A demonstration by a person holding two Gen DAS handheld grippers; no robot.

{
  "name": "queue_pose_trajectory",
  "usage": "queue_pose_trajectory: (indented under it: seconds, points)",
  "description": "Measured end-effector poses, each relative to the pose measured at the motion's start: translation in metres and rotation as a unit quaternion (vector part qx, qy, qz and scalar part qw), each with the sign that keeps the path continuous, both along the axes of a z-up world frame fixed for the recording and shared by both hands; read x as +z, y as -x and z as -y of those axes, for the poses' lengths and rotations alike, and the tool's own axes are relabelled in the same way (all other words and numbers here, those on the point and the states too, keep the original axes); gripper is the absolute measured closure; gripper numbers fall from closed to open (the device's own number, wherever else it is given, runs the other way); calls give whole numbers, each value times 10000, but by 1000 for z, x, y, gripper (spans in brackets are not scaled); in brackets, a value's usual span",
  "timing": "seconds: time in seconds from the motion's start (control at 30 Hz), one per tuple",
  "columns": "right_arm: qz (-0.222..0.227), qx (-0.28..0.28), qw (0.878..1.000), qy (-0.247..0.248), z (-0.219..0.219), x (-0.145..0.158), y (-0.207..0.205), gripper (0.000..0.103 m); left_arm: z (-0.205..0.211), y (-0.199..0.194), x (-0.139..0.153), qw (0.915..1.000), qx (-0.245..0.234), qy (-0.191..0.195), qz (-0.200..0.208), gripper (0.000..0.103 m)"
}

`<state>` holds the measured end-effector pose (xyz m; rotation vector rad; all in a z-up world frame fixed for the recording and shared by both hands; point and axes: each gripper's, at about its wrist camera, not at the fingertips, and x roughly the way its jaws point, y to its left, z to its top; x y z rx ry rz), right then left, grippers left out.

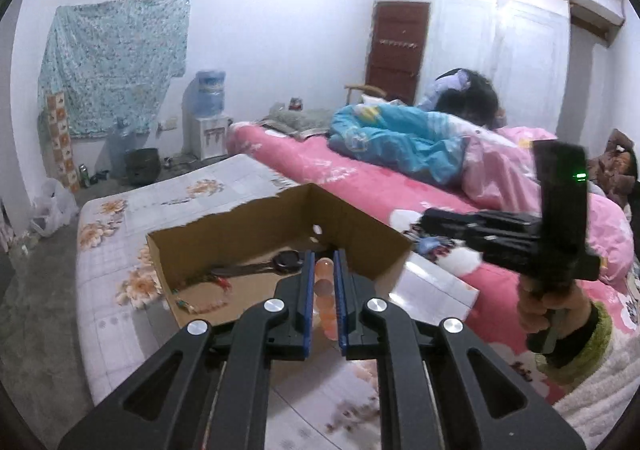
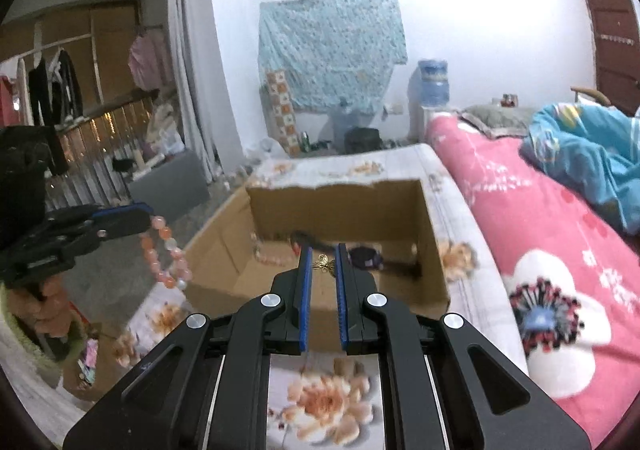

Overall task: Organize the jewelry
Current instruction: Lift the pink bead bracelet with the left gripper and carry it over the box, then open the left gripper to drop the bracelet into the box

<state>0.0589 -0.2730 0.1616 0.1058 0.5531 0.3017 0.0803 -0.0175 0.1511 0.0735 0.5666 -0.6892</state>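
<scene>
Both wrist views look down, near the cardboard box (image 1: 248, 226).

My left gripper (image 1: 324, 262) hides much of the bead bracelet (image 1: 325, 298) between its pads. In the cardboard box (image 2: 340, 202) the dark items are smeared by blur; I cannot tell what they are. The small gold piece (image 2: 324, 263) in my right gripper (image 2: 323, 256) is too tiny to name. The bed (image 2: 560, 250) runs off the frame's right edge.

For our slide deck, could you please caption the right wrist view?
Right gripper pinching a small gold charm above the cardboard box; left gripper holds a bead bracelet.
</scene>
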Motion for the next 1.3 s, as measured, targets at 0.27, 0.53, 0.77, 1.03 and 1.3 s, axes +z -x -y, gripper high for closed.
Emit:
queue_pose_trajectory:
  seconds: [0.27,0.53,0.77,1.03,1.3]
  points:
    - [-147,88,9995,-252,8,-10,-37,94,19,-86,-49,9905,295,-939,-962,94]
    - [-494,150,9973,-515,19,-28,-67,94,36,-118,-97,9734,365,-1732,-1453,94]
    - [-714,280,9951,-626,17,-33,-87,94,27,-130,-105,9684,509,-1758,-1697,93]
    - [-1570,874,9808,-759,-5,-39,-134,94,4,-125,-82,9778,828,-1263,-1451,92]
    - [-2882,1254,9485,-401,-51,-72,-187,90,-20,-94,-63,9842,1112,-828,-1099,65]
